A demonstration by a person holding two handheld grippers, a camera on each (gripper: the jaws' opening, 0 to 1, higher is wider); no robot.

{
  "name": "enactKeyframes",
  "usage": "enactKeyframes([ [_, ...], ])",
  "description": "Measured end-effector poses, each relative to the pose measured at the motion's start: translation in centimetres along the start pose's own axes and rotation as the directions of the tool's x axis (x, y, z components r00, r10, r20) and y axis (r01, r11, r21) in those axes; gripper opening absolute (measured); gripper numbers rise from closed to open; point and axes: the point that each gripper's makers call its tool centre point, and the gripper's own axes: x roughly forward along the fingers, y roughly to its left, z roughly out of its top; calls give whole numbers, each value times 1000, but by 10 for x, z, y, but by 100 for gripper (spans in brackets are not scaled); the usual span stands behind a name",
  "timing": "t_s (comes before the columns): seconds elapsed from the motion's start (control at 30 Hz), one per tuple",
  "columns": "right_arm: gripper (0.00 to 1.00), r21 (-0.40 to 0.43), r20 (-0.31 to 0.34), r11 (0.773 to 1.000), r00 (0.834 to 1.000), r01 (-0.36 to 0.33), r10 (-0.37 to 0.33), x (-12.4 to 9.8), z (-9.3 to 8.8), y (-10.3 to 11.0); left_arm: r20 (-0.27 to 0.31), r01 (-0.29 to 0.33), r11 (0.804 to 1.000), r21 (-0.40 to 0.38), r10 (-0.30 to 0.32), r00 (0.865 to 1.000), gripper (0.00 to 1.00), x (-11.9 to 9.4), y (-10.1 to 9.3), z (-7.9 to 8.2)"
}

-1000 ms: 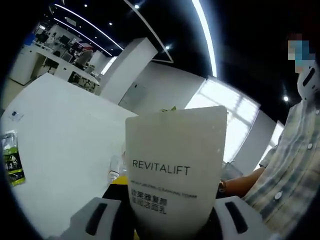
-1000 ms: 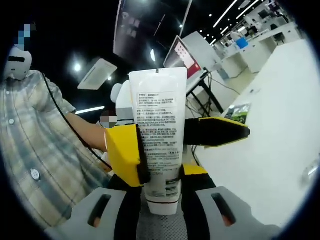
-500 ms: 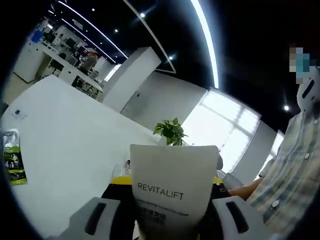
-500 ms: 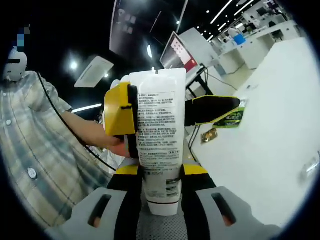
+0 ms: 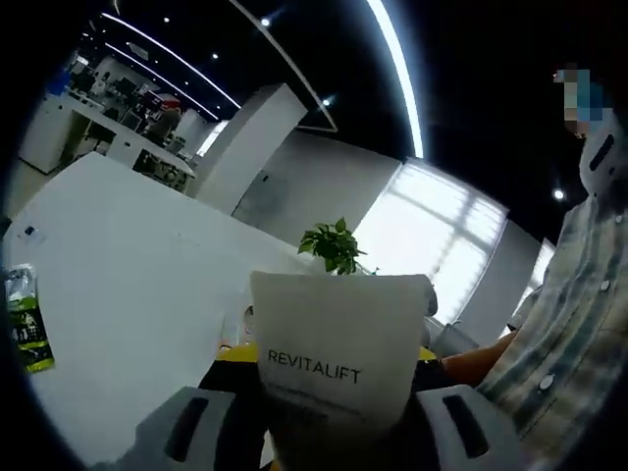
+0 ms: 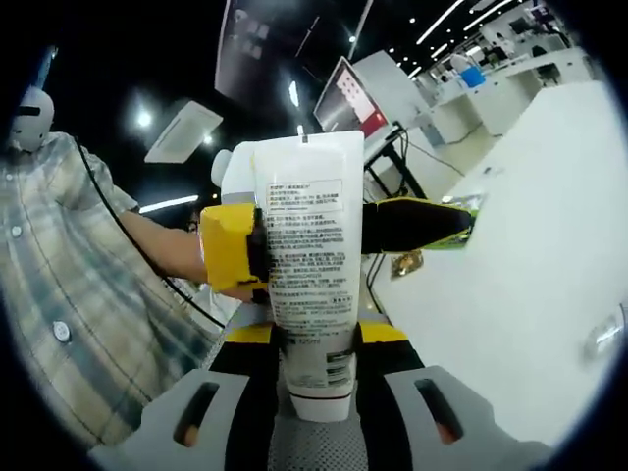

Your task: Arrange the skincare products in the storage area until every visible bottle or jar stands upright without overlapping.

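One tube: white soft plastic squeeze tube printed REVITALIFT [image 5: 334, 378], held in the air between the two grippers, well above the white tabletop [image 5: 118, 265]; its back label of small print faces the right gripper view [image 6: 306, 280].
Right gripper [image 6: 312, 392]: jaws closed on the tube's cap end, tube standing up from between them.
Left gripper [image 6: 324, 235]: yellow and black, seen from the right gripper view with one jaw on each side of the tube's upper body; whether they press it or only bracket it, I cannot tell. In the left gripper view the tube rises between the grey jaws [image 5: 324, 442].
Step in hand: judged a hand-to-hand pass or re-grip, tube not yet set down.
Next move calls for: one gripper taking sole hold, then lowering the tube cap-down onto the tabletop, upright.
Other counts: one green packet [image 5: 25, 329] lying flat on the tabletop; one small clear object [image 6: 606, 334], too blurred to name; one potted green plant [image 5: 334, 245].
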Motion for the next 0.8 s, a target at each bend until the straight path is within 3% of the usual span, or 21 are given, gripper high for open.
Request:
enactKeyframes([
  [0.3,28,3,-6,1000,1000,-12,12,-2,-2,3,-29,33,999,-8,-33,999,48,3,-6,-7],
  [0.57,28,15,2,1000,1000,-16,16,0,-2,1,-29,7,1000,4,-7,1000,46,1,-3,-6],
  [0.8,28,32,13,999,999,-43,43,-3,0,8,-29,80,996,-41,-81,996,49,2,-13,-7],
])
